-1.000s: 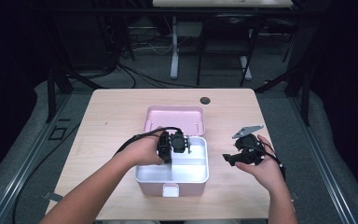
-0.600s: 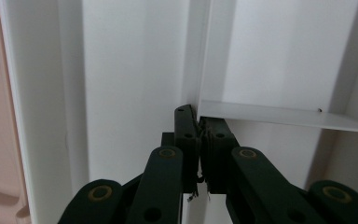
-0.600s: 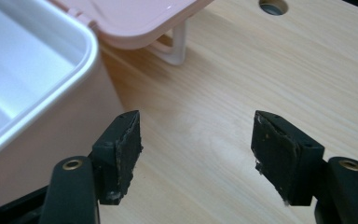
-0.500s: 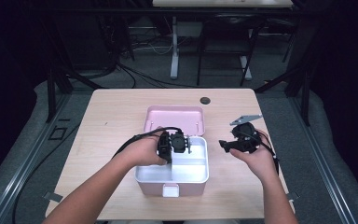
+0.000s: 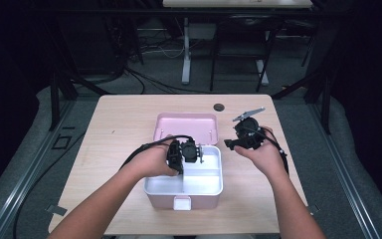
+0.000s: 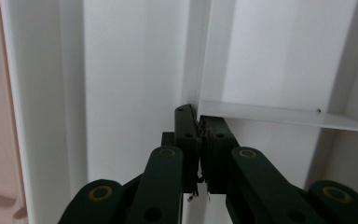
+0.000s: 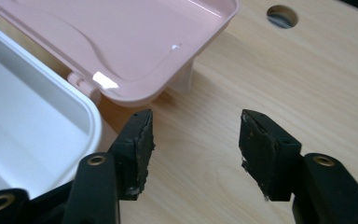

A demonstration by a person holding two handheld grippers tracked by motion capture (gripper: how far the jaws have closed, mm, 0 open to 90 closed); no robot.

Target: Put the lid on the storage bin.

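Your right gripper [image 5: 227,145] is drifting up toward the pink lid [image 5: 186,126], its empty jaws narrowing yet apart. Your left gripper [image 5: 199,154] is pinching the white divider [image 6: 279,116] inside the box [image 5: 199,191] mid-tabletop [image 5: 119,124]. Next, probably lifting the divider straight out.

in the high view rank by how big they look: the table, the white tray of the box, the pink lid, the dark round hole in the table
1. table
2. white tray
3. pink lid, close to the tray and farther from the camera, so unsure
4. dark round hole
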